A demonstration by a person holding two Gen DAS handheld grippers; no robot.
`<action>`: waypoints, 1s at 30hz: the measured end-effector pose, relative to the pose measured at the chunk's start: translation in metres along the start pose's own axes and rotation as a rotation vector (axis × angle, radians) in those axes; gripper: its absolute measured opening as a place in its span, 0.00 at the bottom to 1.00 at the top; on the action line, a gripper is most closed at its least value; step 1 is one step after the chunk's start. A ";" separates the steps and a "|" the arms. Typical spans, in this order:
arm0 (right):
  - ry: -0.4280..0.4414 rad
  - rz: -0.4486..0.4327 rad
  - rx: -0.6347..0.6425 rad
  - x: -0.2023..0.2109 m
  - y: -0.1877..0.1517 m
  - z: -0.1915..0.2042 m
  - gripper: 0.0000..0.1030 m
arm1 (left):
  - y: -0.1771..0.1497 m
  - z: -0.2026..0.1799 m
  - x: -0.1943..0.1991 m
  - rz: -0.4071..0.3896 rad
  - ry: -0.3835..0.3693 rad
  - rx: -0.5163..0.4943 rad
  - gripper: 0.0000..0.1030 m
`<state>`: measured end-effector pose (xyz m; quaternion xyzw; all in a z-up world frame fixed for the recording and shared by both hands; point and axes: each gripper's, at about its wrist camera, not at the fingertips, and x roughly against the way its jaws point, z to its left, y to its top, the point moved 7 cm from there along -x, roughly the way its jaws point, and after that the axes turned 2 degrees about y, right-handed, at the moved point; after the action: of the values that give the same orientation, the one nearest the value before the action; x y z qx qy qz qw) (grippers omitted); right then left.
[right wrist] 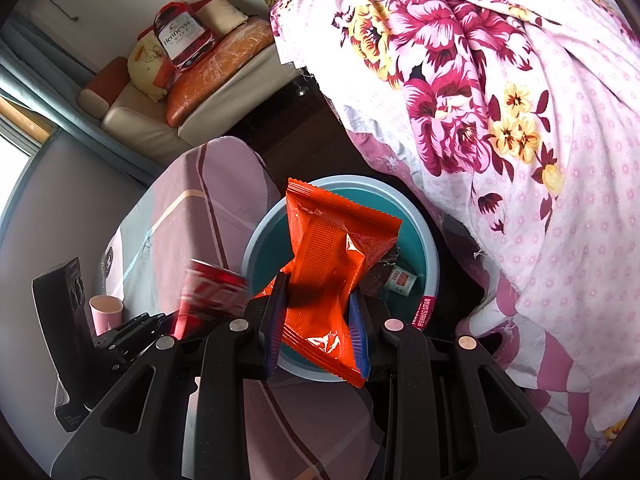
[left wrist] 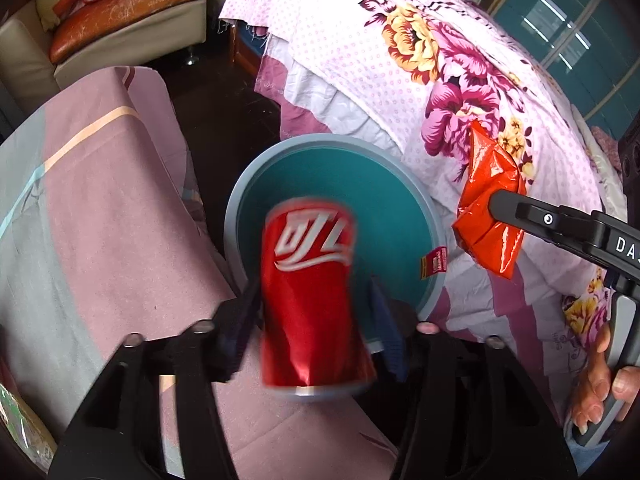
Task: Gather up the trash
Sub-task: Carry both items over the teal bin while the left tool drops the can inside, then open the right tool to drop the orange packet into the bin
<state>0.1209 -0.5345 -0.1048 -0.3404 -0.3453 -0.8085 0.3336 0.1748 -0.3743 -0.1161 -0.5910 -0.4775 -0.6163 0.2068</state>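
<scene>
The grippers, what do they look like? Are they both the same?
They look alike. The left gripper and the right gripper each have a black frame with cut-out holes, round silver bolts and two fingers with ribbed blue pads. From the left wrist view, the right gripper shows white letters on its black arm and a grey handle. No cables or sleeves show.

There is one red can (left wrist: 312,300), one orange wrapper (right wrist: 332,276) and one blue bin (left wrist: 400,216). One pink cup (right wrist: 105,312) stands nearby. There are two grippers.
</scene>
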 end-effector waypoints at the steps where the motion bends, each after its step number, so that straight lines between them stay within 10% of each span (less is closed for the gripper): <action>1: -0.001 0.001 0.000 0.000 0.000 0.000 0.27 | 0.000 0.001 0.001 -0.009 0.008 0.004 0.69; 20: -0.029 0.032 0.043 -0.008 -0.006 0.020 0.28 | -0.020 0.022 0.024 -0.052 0.012 0.053 0.84; 30: -0.077 0.052 0.054 -0.012 -0.012 0.033 0.63 | -0.033 0.038 0.041 -0.069 -0.015 0.089 0.84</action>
<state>0.1282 -0.4982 -0.1003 -0.3709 -0.3707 -0.7762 0.3500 0.1591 -0.3152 -0.0953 -0.5689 -0.5260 -0.5971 0.2079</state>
